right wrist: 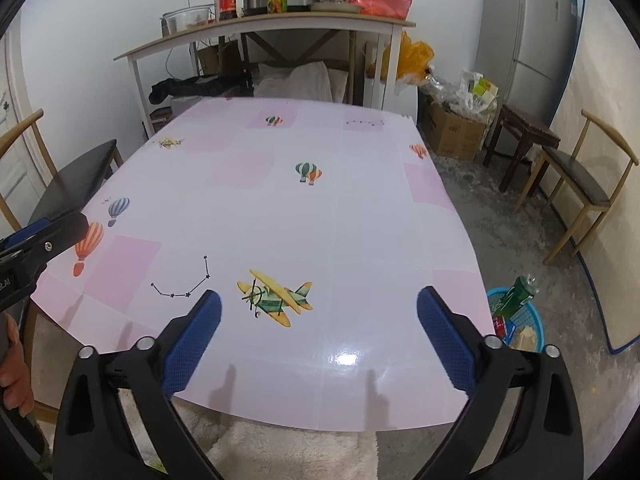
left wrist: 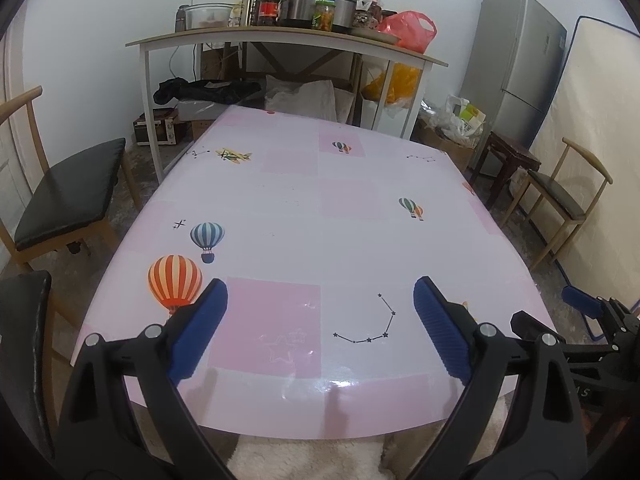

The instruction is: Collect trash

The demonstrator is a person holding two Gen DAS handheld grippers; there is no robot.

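Note:
The table [left wrist: 320, 208] under its pink balloon-print cloth carries no loose object in either view. My left gripper [left wrist: 320, 284] hangs over the table's near edge, open wide, with nothing between its blue pads. My right gripper [right wrist: 320, 294] is likewise open and empty above the printed airplane. On the floor right of the table [right wrist: 280, 220] stands a blue basket [right wrist: 534, 320] holding a green bottle [right wrist: 516, 298] and other scraps. At the left edge of the right wrist view I see the left gripper's finger [right wrist: 40, 236] and a hand [right wrist: 16, 372].
A side table [left wrist: 280, 34] at the far wall holds a rice cooker, jars and a red bag [left wrist: 410, 30]. Chairs stand at the left [left wrist: 68, 196] and right [left wrist: 560, 196]. A fridge [left wrist: 516, 76], a dark stool [right wrist: 524, 132] and a cardboard box [right wrist: 456, 132] fill the right corner.

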